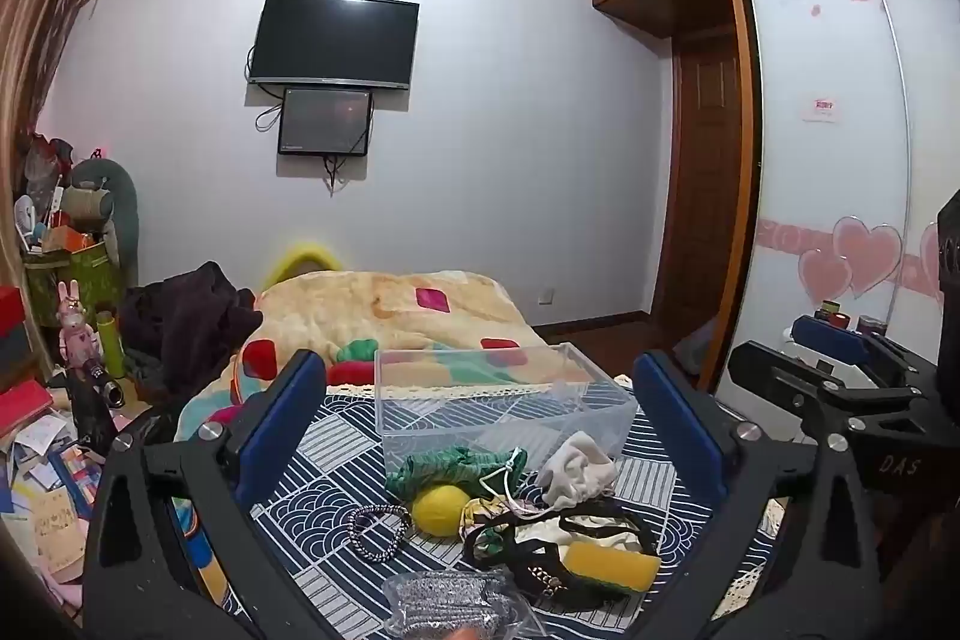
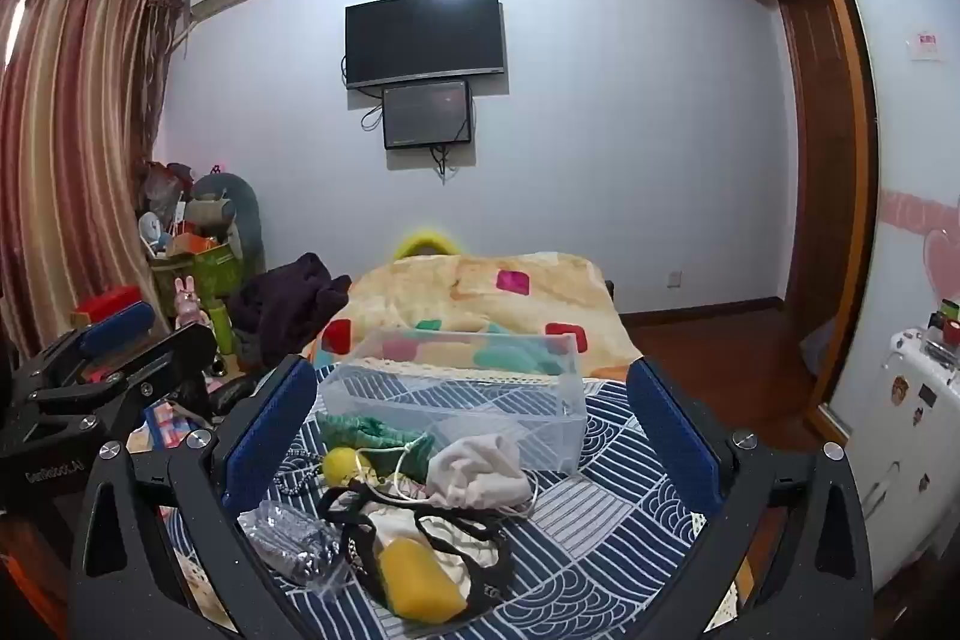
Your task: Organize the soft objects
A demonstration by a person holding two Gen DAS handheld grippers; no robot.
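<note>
A pile of soft objects lies on a blue patterned cloth (image 1: 336, 466): a yellow ball (image 1: 440, 510), a green knit pouch (image 1: 459, 466), a white cloth bag (image 1: 577, 467), a yellow sponge (image 1: 612, 565), black lace straps (image 1: 540, 532), a bead bracelet (image 1: 378, 523) and a silver mesh pack (image 1: 447, 601). A clear plastic box (image 1: 498, 400) stands empty behind them. My left gripper (image 1: 480, 436) is open above the pile. My right gripper (image 2: 474, 436) is open too, over the white bag (image 2: 480, 472), sponge (image 2: 420, 580) and box (image 2: 456, 394).
A bed with a patterned quilt (image 1: 408, 310) lies beyond the box. Cluttered boxes and toys (image 1: 72, 292) stand at the left. A wardrobe (image 1: 840, 160) and wooden door (image 1: 702, 196) are on the right. A TV (image 1: 333, 40) hangs on the wall.
</note>
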